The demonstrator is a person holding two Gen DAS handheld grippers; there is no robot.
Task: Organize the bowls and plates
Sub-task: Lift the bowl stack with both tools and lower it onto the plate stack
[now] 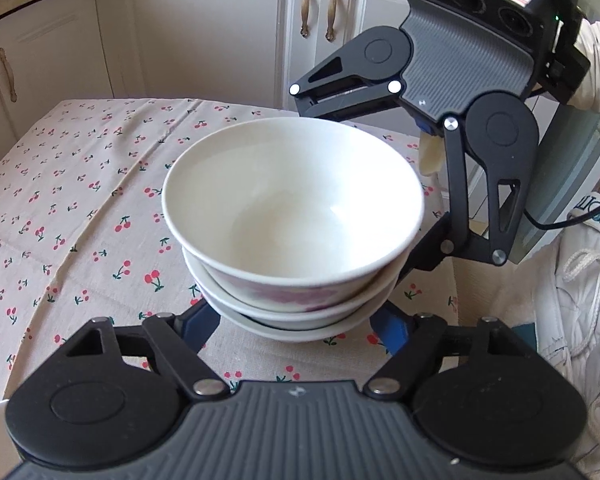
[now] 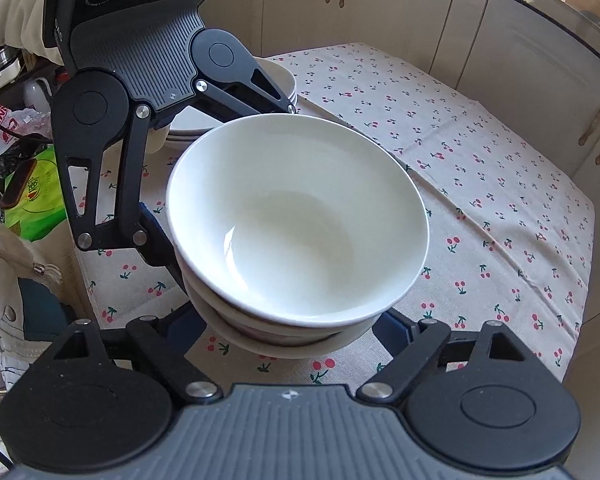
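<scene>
A stack of three white bowls (image 1: pixel 292 200) sits in the middle of the cherry-print tablecloth (image 1: pixel 80 200); the top bowl has a pink flower pattern outside. My left gripper (image 1: pixel 298 322) is shut on the stack, its blue fingers (image 1: pixel 204 320) pressed to the lower bowls on both sides. My right gripper (image 1: pixel 358 178) reaches in from the far right. In the right wrist view the same bowl stack (image 2: pixel 296 216) lies between the right gripper's (image 2: pixel 286 330) fingers (image 2: pixel 388 332), which stand close to its sides without clearly pressing. The left gripper (image 2: pixel 220 176) straddles it from the left.
More white dishes (image 2: pixel 276 80) are stacked at the table's far left corner, behind the left gripper. Cream cabinets (image 1: pixel 204 40) surround the table. Bags and clutter (image 2: pixel 28 184) lie beyond the left table edge. A person's pale sleeve (image 1: pixel 596 64) holds the right gripper.
</scene>
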